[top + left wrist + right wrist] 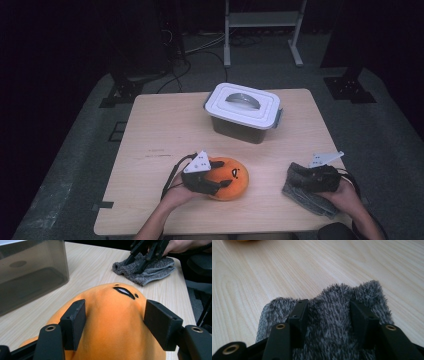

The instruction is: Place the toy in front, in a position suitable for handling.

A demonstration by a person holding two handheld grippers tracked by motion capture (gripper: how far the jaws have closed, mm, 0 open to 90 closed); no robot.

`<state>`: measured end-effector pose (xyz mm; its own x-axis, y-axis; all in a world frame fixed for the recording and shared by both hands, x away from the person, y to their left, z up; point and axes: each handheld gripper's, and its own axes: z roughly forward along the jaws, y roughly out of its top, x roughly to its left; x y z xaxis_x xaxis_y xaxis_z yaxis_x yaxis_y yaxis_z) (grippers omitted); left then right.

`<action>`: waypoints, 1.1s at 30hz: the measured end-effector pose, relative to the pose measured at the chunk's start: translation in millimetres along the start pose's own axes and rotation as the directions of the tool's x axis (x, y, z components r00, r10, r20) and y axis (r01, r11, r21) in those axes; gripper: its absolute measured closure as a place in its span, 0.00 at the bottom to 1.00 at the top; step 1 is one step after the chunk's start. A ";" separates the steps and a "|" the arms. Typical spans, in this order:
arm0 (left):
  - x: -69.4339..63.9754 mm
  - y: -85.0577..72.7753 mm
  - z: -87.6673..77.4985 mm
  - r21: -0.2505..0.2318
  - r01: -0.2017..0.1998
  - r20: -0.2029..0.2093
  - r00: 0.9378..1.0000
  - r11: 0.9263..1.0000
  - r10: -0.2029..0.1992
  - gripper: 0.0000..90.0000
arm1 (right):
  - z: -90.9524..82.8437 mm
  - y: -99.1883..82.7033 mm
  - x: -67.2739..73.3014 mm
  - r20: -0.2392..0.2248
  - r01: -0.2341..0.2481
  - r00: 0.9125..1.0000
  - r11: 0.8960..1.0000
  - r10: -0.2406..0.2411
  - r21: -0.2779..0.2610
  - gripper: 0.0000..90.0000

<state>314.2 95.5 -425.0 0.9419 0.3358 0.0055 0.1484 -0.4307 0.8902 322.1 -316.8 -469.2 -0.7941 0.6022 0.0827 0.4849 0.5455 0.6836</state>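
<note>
Right now the left tongs (216,176) straddle the orange plush toy (231,179), which lies on the desk (165,135) at about six o'clock from the lidded storage box (244,112). Seen along the left tongs, the jaws stand either side of the toy's rounded back; the left pad (75,323) seems to touch the fabric, but I cannot tell whether they truly press or only bracket it. The right tongs (305,176) sit low on the grey fuzzy cloth (300,192), at about three o'clock from the toy and near the desk's right edge. From the right gripper view, the jaws stand half apart with a fold of the cloth (329,322) bunched between them, and the inner faces seem to bear on the pile, though a firm hold is not certain.

To do this step well, I would judge that each hand should bite deep into the soft body, not just the surface fluff, and close until the material stops yielding. The toy is round and may squirt out, so centre it between the pads. The box lid is on, which would matter if these things go inside.
</note>
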 end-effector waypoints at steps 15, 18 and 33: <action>-0.5 0.5 1.1 0.010 0.006 0.009 1.000 1.000 -0.006 0.30 | 1.7 -2.0 0.0 0.021 -0.003 1.000 1.000 0.003 0.002 0.65; -0.9 0.9 1.4 0.014 0.008 0.009 1.000 1.000 -0.008 0.28 | 2.1 -2.9 1.6 0.035 0.012 0.999 1.000 -0.012 -0.004 0.75; 1.8 6.2 -7.0 0.002 0.004 0.017 1.000 1.000 -0.004 0.20 | -2.3 6.2 8.3 0.012 0.035 0.999 0.999 -0.035 -0.001 0.88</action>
<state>314.6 99.3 -416.3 0.9463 0.3232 -0.0055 0.1523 -0.4308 0.8895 317.7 -309.8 -462.6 -0.8060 0.5898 0.0495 0.4561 0.5656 0.6871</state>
